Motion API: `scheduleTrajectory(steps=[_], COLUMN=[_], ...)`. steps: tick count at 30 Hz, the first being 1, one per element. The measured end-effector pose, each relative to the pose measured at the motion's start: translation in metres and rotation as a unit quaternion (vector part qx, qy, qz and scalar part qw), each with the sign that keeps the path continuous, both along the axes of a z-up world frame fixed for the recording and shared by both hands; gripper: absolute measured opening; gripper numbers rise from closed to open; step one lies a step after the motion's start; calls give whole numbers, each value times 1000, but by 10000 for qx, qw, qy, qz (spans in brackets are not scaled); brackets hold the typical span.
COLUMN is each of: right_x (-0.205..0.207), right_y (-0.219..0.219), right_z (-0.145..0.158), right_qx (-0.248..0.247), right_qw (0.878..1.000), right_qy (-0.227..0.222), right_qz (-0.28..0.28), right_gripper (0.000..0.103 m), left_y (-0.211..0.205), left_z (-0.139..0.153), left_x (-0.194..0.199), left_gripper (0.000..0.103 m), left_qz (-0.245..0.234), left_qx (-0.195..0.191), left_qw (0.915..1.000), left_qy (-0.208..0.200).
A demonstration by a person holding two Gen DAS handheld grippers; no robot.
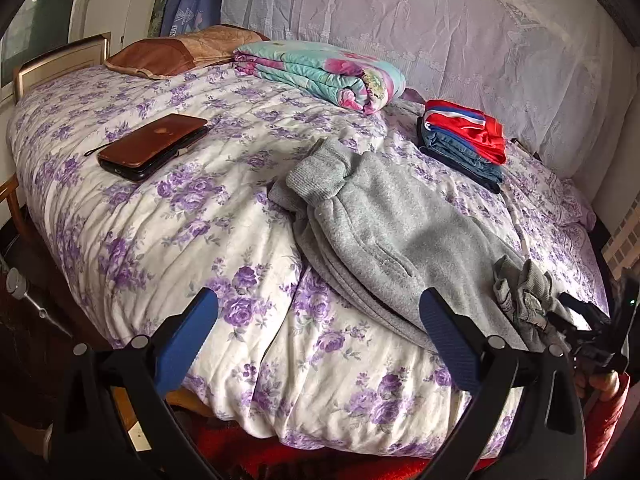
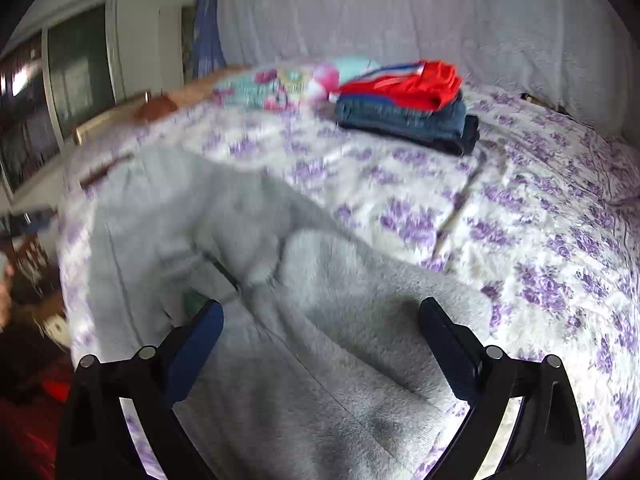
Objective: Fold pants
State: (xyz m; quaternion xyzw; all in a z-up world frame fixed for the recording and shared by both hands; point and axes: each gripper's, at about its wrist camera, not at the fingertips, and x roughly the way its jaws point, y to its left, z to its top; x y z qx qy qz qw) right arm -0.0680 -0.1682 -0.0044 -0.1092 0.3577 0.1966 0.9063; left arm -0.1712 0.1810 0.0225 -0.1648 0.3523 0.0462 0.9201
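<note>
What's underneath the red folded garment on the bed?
The red folded garment sits on folded blue denim jeans, with a darker folded piece at the bottom. Anything below that stack is covered; only the purple-flowered quilt shows around it.

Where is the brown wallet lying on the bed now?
In the left wrist view, the brown wallet lies on the bed's left side, left of the grey pants, below the brown pillow.

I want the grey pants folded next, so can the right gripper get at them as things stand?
Probably yes. The right gripper is open directly over the grey pants, with nothing between them. The stack of folded clothes lies well beyond, out of the way.
</note>
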Motion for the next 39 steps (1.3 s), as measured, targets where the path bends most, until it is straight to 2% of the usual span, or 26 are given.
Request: scheduleTrajectory(steps=[2, 3, 5, 6, 8, 10, 11, 13, 18, 21, 23, 29, 34, 35, 36, 38, 39], right_x=[-3, -6, -13, -15, -14, -3, -3, -6, -4, -1, -1, 1, -1, -4, -9, -22, -27], right_y=[-7, -13, -30, -36, -32, -16, -12, -16, -44, -47, -47, -50, -53, -54, -55, -53, -48], right_z=[5, 10, 18, 20, 13, -4, -5, -2, 2, 0, 0, -2, 0, 3, 8, 21, 27], right_qx=[227, 510, 1252, 1465, 1353, 711, 595, 770, 1619, 1760, 1755, 1859, 1914, 1898, 1884, 1985, 1952], right_qw=[9997, 9984, 9914, 9884, 9904, 9973, 9981, 9969, 9868, 9843, 9844, 9824, 9813, 9812, 9803, 9761, 9761], right_qy=[-100, -210, -368, -377, -246, 138, 127, 61, 71, 142, 114, 149, 71, -37, -181, -418, -488], right_qz=[38, 92, 125, 111, 175, 82, 81, 131, 31, 10, 18, -16, -170, -351, -561, -779, -816], right_gripper=[95, 89, 88, 88, 88, 88, 89, 89, 88, 88, 88, 88, 87, 87, 87, 86, 84], left_y=[-2, -1, 2, 5, 11, 17, 21, 28, 41, 47, 51, 42, 34, 36, 39, 49, 55], left_z=[-3, -5, -10, -13, -16, -19, -20, -22, -24, -35, -42, -44, -45, -45, -45, -47, -49], left_x=[5, 8, 12, 13, 17, 22, 25, 32, 68, 99, 112, 137, 144, 143, 142, 141, 141], left_gripper=[98, 98, 98, 98, 98, 98, 98, 98, 98, 98, 98, 98, 98, 90, 73, 55, 53], left_qz=[-20, -28, -60, -75, -138, -242, -284, -323, -555, -765, -811, -1193, -1388, -1365, -1271, -1130, -1168], left_qx=[98, 140, 140, 103, -58, -310, -441, -688, -1057, -1533, -1701, -1685, -1768, -1773, -1714, -1685, -1804], left_qw=[9999, 9998, 9997, 9997, 9997, 9990, 9984, 9969, 9925, 9842, 9806, 9772, 9743, 9746, 9769, 9792, 9766], left_qy=[63, 130, 187, 200, 209, 204, 207, 190, 260, 441, 536, 493, 179, 108, 76, 92, 68])
